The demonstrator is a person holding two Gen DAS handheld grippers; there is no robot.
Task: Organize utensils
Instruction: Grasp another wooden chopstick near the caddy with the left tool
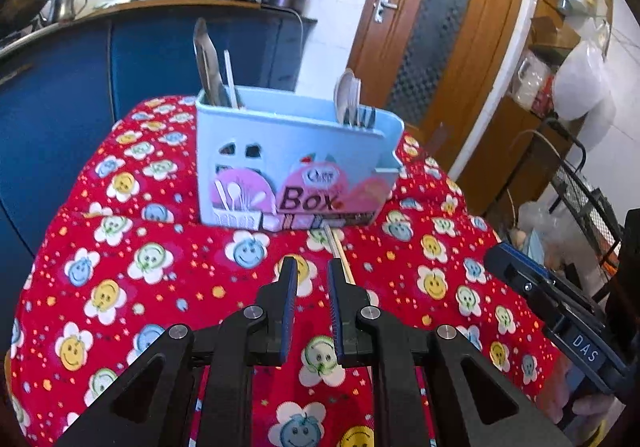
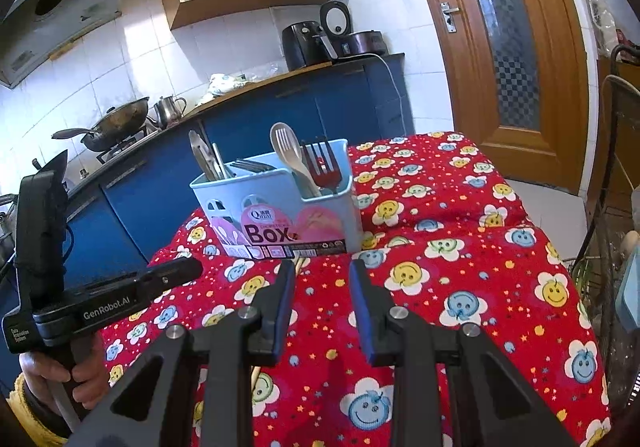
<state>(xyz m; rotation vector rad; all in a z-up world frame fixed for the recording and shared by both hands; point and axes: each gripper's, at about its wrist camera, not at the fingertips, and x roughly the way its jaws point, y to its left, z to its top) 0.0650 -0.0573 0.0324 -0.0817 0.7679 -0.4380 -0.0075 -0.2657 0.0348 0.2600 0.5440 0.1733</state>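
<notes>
The left claw [image 1: 313, 267] hovers low over the red flowered cloth [image 1: 160, 247] that covers the bench, its two fingers parted by a narrow gap with nothing between them. A pair of chopsticks [image 1: 338, 251] lies on the cloth just beside its right finger, running from there ahead to the foot of the light blue utensil box [image 1: 296, 167], which stands upright straight in front of the claw. The right claw [image 2: 322, 271] also hangs over the cloth, its fingers set wider apart and empty; the chopsticks [image 2: 298, 265] show just beside its left finger, and the box [image 2: 280, 215] stands close ahead and slightly to the left. In the box, metal tongs [image 2: 200, 159] rise from the far left compartment, while a pale wooden spoon [image 2: 290, 155] and a dark red fork [image 2: 320, 163] stand in the right compartment. Beyond the box runs a blue kitchen counter [image 2: 280, 107] with a wok [image 2: 116, 123], and a wooden door [image 2: 500, 47] lies ahead to the right.
</notes>
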